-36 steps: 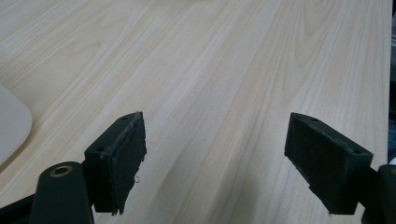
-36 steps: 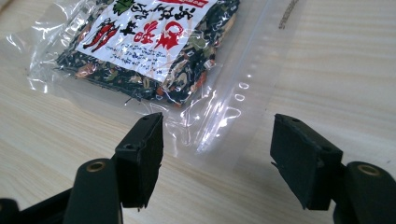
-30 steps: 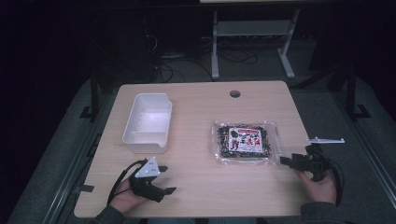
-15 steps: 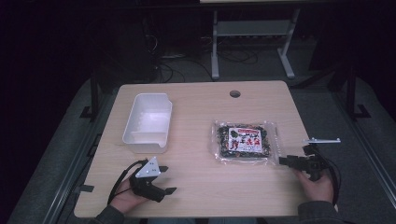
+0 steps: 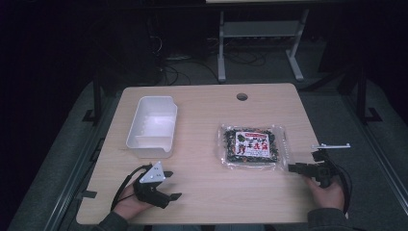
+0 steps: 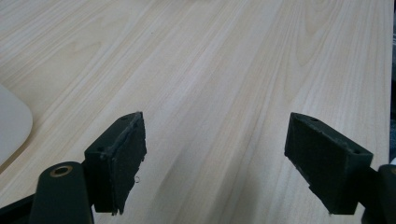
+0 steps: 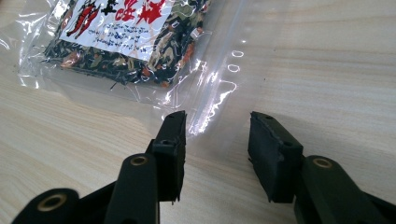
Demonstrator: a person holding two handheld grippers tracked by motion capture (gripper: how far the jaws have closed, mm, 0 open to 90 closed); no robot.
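Clear packet of dried chilli mix (image 5: 252, 146) flat on the counter (image 5: 207, 120), toward its right edge, with the right claw (image 5: 294, 168) just beside the packet's near right corner, jaws apart over the clear sealed rim (image 7: 219, 93). White tray (image 5: 152, 126) toward the left edge. Left claw (image 5: 169, 185) by the near left corner, jaws wide apart over bare wood.

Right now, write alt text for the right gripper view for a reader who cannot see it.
Two black fingers of the right gripper stand apart, empty, just short of the clear sealed edge of a bag of dried chilli mix with a white and red label. The bag lies flat on a light wood table.
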